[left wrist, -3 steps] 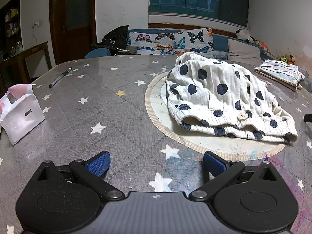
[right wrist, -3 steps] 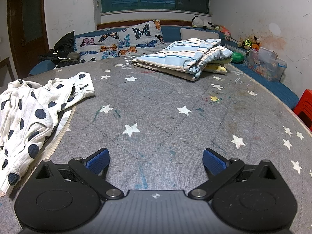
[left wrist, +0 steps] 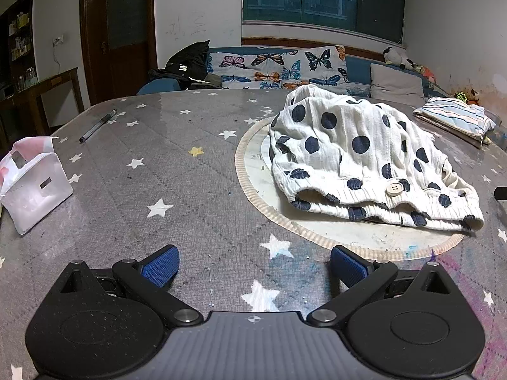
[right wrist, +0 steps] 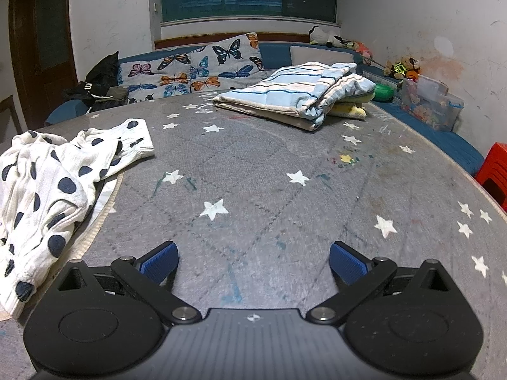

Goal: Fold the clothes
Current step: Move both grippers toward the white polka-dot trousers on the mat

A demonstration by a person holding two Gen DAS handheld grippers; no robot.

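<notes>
A white garment with dark blue polka dots (left wrist: 358, 158) lies crumpled on a round mat (left wrist: 250, 183), its elastic waistband and a pale button (left wrist: 394, 189) facing me. In the right wrist view the same garment (right wrist: 47, 183) spreads at the left, one sleeve or leg end reaching toward the table's middle. My left gripper (left wrist: 255, 266) is open, low over the grey star-print cover, short of the garment and to its left. Open too, my right gripper (right wrist: 253, 262) hovers over bare cover to the right of the garment. Neither holds anything.
A folded striped cloth (right wrist: 291, 98) rests on a yellow item at the far right. A white paper bag (left wrist: 30, 190) and a pen (left wrist: 98, 125) lie at the left. A sofa with butterfly cushions (left wrist: 279, 69) stands beyond the table; a red stool (right wrist: 494, 174) stands at the right.
</notes>
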